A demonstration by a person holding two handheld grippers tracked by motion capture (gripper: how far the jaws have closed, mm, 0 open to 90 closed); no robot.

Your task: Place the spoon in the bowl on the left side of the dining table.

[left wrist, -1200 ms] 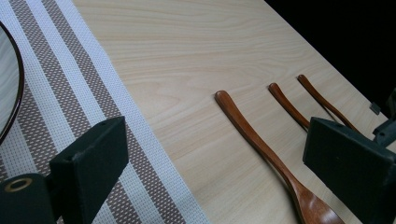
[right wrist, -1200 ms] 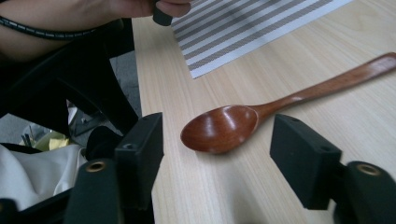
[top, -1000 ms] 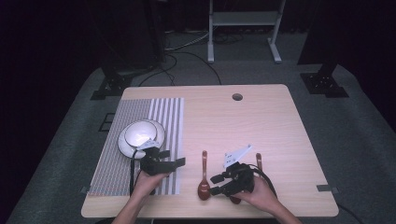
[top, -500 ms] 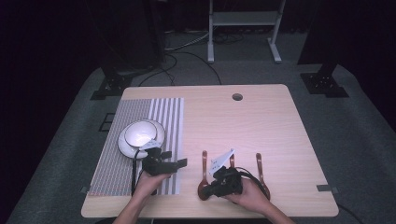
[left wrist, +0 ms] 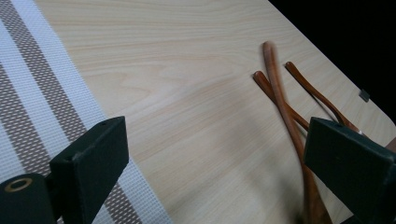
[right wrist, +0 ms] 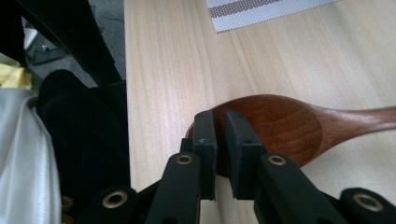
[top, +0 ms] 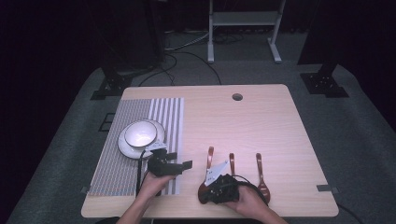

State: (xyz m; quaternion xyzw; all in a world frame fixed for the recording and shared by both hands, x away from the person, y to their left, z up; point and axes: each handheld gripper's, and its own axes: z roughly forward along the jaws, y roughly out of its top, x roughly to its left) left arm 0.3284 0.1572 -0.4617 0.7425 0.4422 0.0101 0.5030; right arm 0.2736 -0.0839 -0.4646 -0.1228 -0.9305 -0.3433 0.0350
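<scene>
Near the table's (top: 261, 116) front edge, right tongs (right wrist: 220, 122) are pressed together on the rim of the leftmost wooden spoon's (right wrist: 280, 126) bowl, having just been closing. Left tongs (top: 180, 165) stand spread, holding nothing, above the striped placemat's (top: 163, 112) right border.

Lit from above, bright on the table (top: 261, 126), black all around. Soft shadows only, no glare. Slightly blurred near spoon handle (left wrist: 299, 154) up close.
</scene>
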